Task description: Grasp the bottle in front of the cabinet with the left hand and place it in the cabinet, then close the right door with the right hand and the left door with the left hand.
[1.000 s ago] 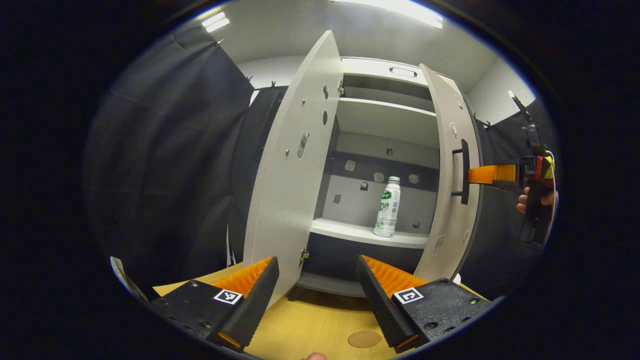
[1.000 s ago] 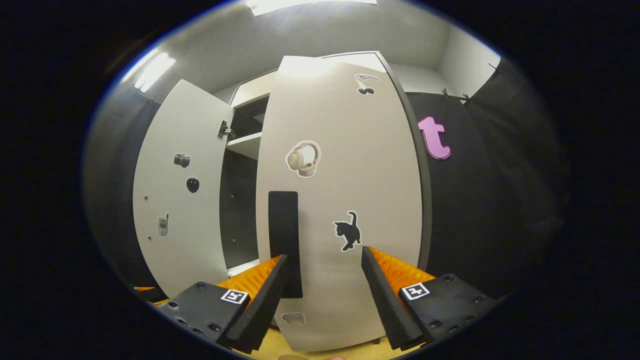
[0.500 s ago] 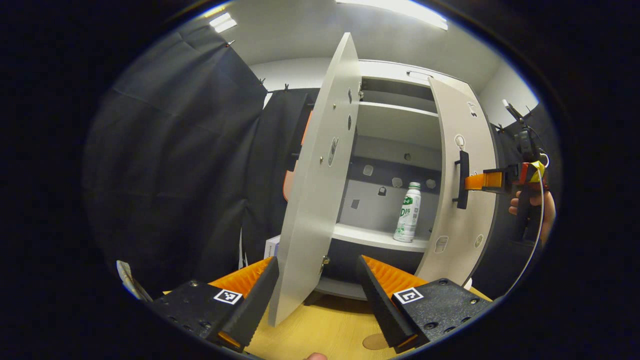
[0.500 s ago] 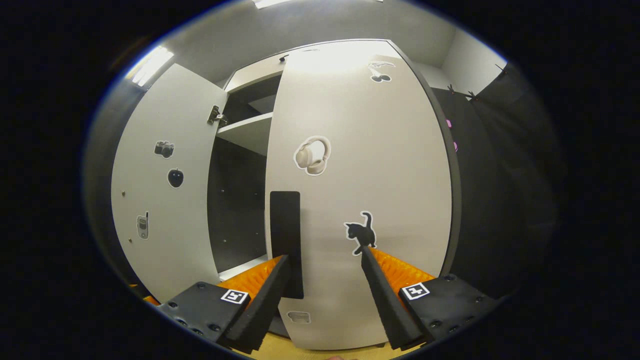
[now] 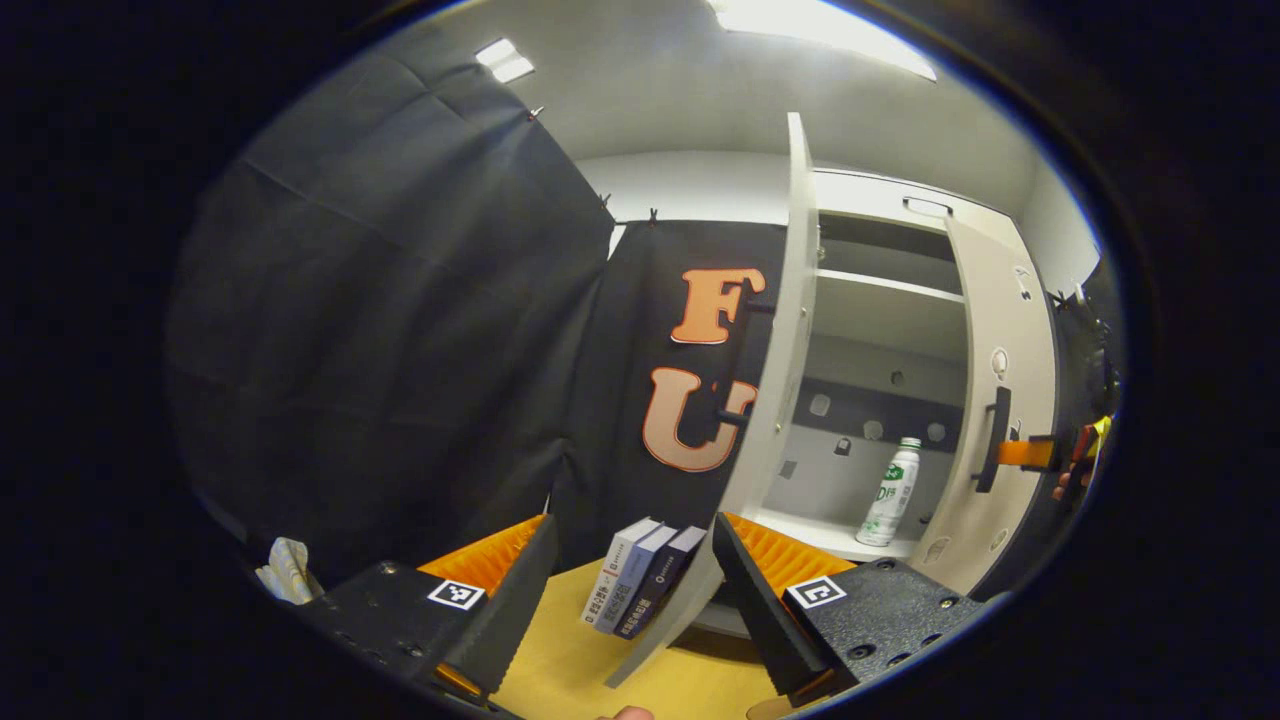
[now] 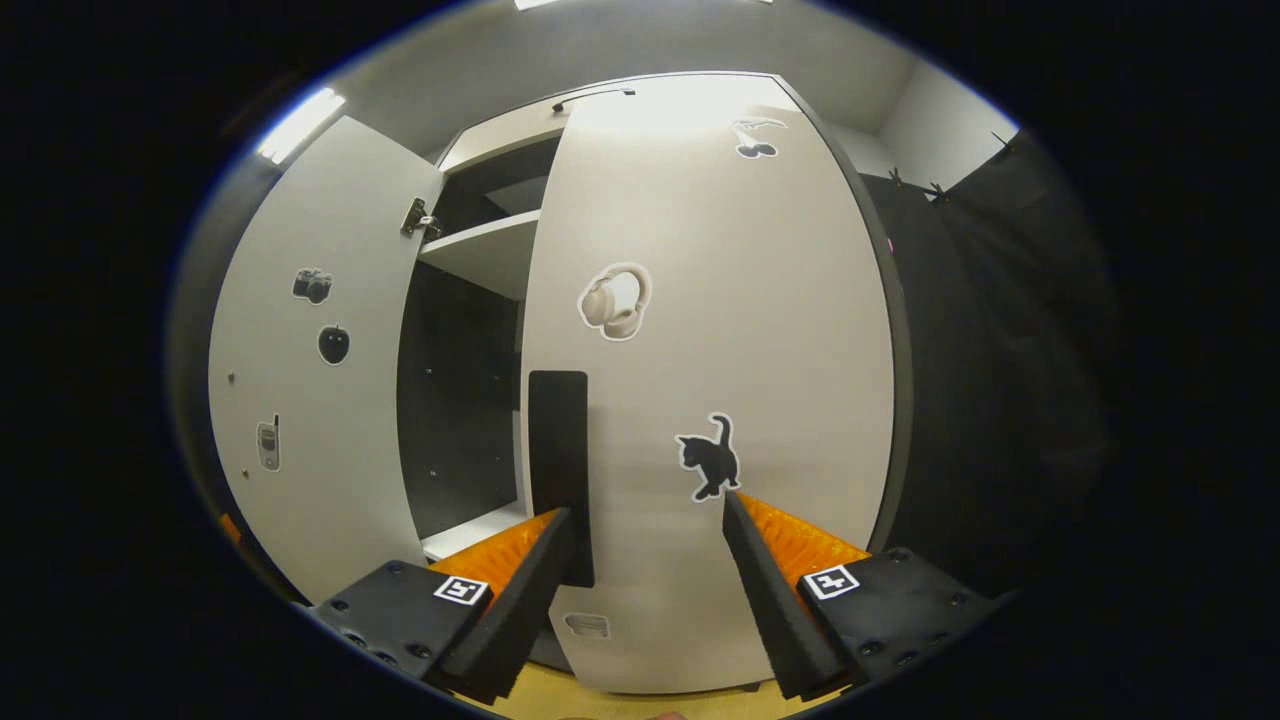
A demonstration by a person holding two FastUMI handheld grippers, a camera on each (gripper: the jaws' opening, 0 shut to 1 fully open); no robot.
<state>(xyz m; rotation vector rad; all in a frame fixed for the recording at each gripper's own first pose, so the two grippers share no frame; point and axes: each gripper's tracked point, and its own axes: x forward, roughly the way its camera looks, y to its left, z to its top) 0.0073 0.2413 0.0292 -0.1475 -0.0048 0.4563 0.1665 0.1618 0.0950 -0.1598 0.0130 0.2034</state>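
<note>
The white bottle [image 5: 889, 492] with a green label stands upright on the cabinet's lower shelf [image 5: 820, 532]. My left gripper [image 5: 632, 525] is open and holds nothing. It sits low over the table, with the left door [image 5: 778, 380] seen edge-on just ahead of its right finger. My right gripper [image 6: 645, 515] is open against the front of the right door [image 6: 720, 330], its left finger beside the black handle [image 6: 558, 460]. In the left gripper view that right gripper [image 5: 1022, 453] and a hand show at the right door's handle [image 5: 992, 440]. The right door is partly shut; the left door [image 6: 300, 390] stands wide.
Three books [image 5: 640, 575] lean upright on the wooden table [image 5: 570, 650] left of the cabinet. A crumpled white tissue [image 5: 285, 570] lies at the far left. Black cloth walls stand behind and to the sides. An upper shelf [image 5: 890, 290] crosses the cabinet.
My left gripper has swung left around the left door, which now shows edge-on, and the books came into sight. The right door has swung further shut with my right gripper on it.
</note>
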